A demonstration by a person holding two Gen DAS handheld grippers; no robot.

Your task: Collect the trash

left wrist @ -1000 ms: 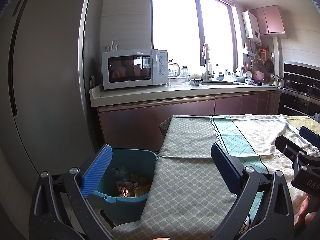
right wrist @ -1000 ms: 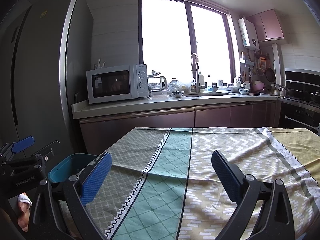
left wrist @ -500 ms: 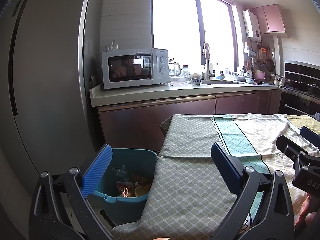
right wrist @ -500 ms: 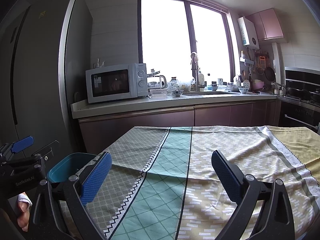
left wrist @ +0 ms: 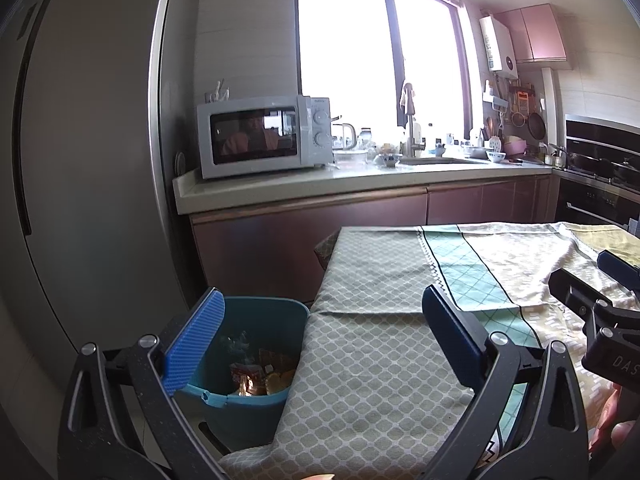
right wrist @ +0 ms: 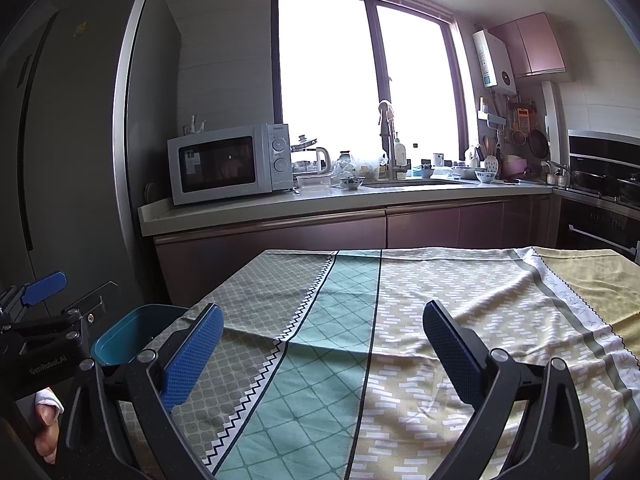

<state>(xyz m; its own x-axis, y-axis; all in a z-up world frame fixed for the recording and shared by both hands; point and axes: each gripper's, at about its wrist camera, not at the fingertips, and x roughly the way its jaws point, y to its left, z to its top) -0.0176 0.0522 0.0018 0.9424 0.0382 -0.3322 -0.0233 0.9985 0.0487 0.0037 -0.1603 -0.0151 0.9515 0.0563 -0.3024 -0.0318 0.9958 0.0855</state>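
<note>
A teal trash bin [left wrist: 256,364] stands on the floor at the table's left edge, with wrappers and crumpled trash [left wrist: 260,372] inside. In the right wrist view only its rim [right wrist: 132,336] shows. My left gripper [left wrist: 320,344] is open and empty, held over the table's left edge beside the bin. My right gripper [right wrist: 320,352] is open and empty above the tablecloth. Each gripper shows at the edge of the other's view. No loose trash shows on the table.
The table wears a patterned green, teal and yellow cloth [right wrist: 400,320]. A tall grey fridge [left wrist: 80,160] stands at the left. Behind is a counter [right wrist: 320,200] with a microwave [right wrist: 228,164], kettle, sink and dishes. An oven [right wrist: 600,184] is at the right.
Both views have tilted slightly upward, so the counter and microwave sit a little lower in the frames. Both grippers stay open and empty.
</note>
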